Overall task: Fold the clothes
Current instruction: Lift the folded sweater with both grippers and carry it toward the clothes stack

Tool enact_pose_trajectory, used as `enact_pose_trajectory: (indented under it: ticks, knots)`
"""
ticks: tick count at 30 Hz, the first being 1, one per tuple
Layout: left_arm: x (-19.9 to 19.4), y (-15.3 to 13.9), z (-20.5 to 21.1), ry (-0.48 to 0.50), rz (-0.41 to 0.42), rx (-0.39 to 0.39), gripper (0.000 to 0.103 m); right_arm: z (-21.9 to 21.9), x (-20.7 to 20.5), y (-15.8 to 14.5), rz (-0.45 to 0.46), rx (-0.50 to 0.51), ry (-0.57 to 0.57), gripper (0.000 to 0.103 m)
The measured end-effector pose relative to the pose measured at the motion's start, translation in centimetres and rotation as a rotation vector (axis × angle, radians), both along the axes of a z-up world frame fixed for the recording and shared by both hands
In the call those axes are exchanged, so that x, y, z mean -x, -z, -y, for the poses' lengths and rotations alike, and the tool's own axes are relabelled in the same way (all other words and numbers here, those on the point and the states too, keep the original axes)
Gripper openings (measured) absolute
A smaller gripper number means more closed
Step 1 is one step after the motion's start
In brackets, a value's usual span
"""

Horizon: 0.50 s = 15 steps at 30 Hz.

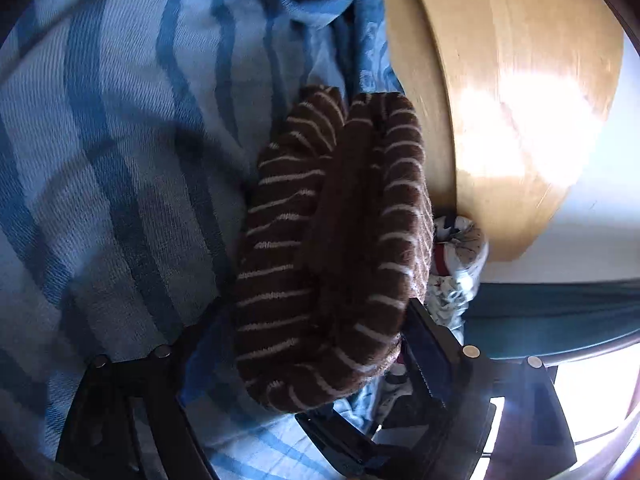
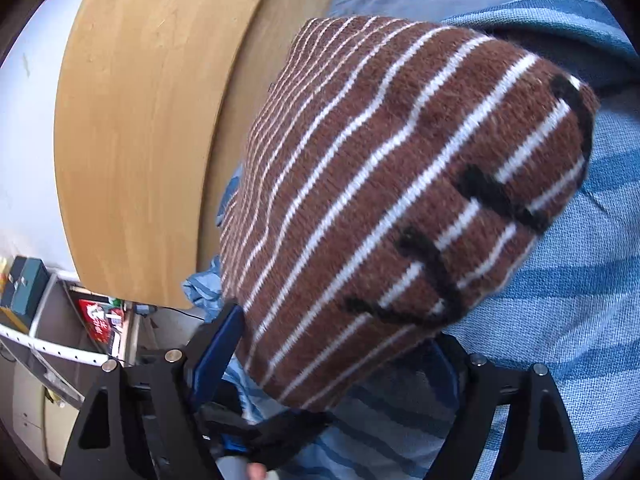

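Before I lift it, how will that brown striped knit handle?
The brown striped knit is probably floppy: it bunches in soft rolls between the left tongs. Its fuzzy weave should grip, not slip. Likely light; it won't roll.

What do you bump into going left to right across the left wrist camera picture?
Blue striped blanket → brown striped garment → wooden board → white wall.

I see a brown knit garment (image 2: 384, 184) with thin white stripes and black marks, a blue striped blanket (image 1: 120, 152), and a tan wooden headboard (image 2: 136, 132).
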<state>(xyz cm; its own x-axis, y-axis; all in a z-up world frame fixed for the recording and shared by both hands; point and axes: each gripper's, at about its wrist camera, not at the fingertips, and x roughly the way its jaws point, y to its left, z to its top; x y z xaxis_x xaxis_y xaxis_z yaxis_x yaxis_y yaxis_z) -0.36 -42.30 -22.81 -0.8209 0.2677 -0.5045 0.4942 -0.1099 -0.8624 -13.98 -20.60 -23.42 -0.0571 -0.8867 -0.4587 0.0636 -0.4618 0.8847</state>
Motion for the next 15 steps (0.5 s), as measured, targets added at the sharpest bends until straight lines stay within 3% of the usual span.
enact_pose_trajectory:
  ticks: [3,7,10,13,15]
  knots:
    - [0.4,0.8,0.0,0.005,-0.01,-0.025,0.103,0.6,0.1,-1.0,-0.037,-0.007,-0.025,0.087]
    - [1.4,0.4,-0.1,-0.014,-0.02,-0.011,0.103,1.4,0.2,-2.4,-0.088,-0.018,-0.059,0.087]
    - [2.0,0.9,0.6,-0.055,-0.07,-0.084,0.103,1.3,0.6,-3.3,-0.089,0.047,-0.05,0.087]
    - [3.7,0.8,1.0,-0.054,-0.068,-0.125,0.102,1.5,1.2,-3.4,-0.068,0.089,-0.036,0.086]
    - [4.8,-0.2,0.9,-0.056,-0.061,-0.096,0.091,0.8,1.3,-3.0,-0.031,0.101,-0.024,0.086]
